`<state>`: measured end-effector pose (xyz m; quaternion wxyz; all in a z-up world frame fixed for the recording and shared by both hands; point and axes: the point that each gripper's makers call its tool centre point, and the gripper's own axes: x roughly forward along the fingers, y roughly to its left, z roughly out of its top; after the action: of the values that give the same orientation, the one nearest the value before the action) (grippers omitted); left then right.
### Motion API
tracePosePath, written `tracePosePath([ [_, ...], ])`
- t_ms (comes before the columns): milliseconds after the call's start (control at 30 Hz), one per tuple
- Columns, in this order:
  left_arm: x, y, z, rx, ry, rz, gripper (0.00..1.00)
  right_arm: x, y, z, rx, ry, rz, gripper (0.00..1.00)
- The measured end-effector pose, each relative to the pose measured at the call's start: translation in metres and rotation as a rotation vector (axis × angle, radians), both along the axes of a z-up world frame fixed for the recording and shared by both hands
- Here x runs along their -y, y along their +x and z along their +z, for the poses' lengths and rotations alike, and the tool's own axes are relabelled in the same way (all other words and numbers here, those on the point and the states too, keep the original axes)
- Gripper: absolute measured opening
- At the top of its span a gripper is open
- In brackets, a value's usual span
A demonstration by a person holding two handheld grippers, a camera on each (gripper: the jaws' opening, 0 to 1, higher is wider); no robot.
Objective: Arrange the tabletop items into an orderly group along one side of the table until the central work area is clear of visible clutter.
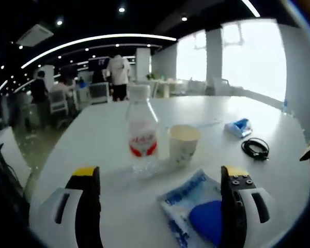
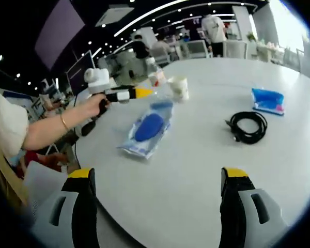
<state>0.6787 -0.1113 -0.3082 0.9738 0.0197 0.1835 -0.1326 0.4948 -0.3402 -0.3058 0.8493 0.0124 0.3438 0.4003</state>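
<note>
L gripper (image 1: 161, 178) jaws apart, nothing held | R gripper (image 2: 157, 181) jaws apart, nothing held | bottle (image 1: 142, 132) upright touching cup (image 1: 183, 143), mid surface (image 2: 196, 170) | blue pouch (image 2: 147, 126) near them | cable (image 2: 248, 125) coiled, small blue pack (image 2: 267, 99) toward far edge

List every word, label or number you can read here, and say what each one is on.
None can be read.
Bottle: the red and white label carries print, too blurred to read.
Paper cup: small marks, too small to read.
Clear packet: blue print along its edge, blurred.
Blue packet: no legible text.
Black cable: no text.
</note>
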Motion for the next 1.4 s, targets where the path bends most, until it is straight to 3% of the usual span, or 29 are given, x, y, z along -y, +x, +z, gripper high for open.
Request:
tracePosePath([
  [167, -0.002, -0.003, -0.01, -0.03, 0.008, -0.035, 0.87, -0.029, 0.0, 0.0, 0.001, 0.013, 0.007, 1.0],
  [300, -0.002, -0.004, -0.018, -0.053, 0.012, -0.083, 0.79, -0.05, 0.001, -0.001, -0.045, 0.063, -0.012, 0.99],
  [433, 0.013, -0.005, -0.02, -0.036, 0.03, -0.224, 0.74, -0.067, -0.001, -0.007, -0.096, 0.092, -0.032, 0.99],
  [633, 0.025, -0.002, -0.031, -0.062, 0.085, -0.317, 0.68, -0.081, 0.002, -0.018, -0.19, 0.127, -0.108, 0.99],
  [800, 0.035, -0.003, -0.043, -0.099, 0.125, -0.401, 0.62, -0.087, 0.012, -0.033, -0.223, 0.112, -0.186, 0.99],
  [1100, 0.04, 0.006, -0.049, -0.101, 0.128, -0.431, 0.59, -0.096, 0.018, -0.06, -0.268, 0.077, -0.255, 0.99],
  [1233, 0.043, 0.008, -0.053, -0.119, 0.171, -0.469, 0.54, -0.095, 0.016, -0.068, -0.293, 0.059, -0.269, 0.91],
  [1400, 0.045, 0.008, -0.057, -0.137, 0.173, -0.491, 0.48, -0.092, 0.016, -0.071, -0.329, 0.071, -0.373, 0.78],
])
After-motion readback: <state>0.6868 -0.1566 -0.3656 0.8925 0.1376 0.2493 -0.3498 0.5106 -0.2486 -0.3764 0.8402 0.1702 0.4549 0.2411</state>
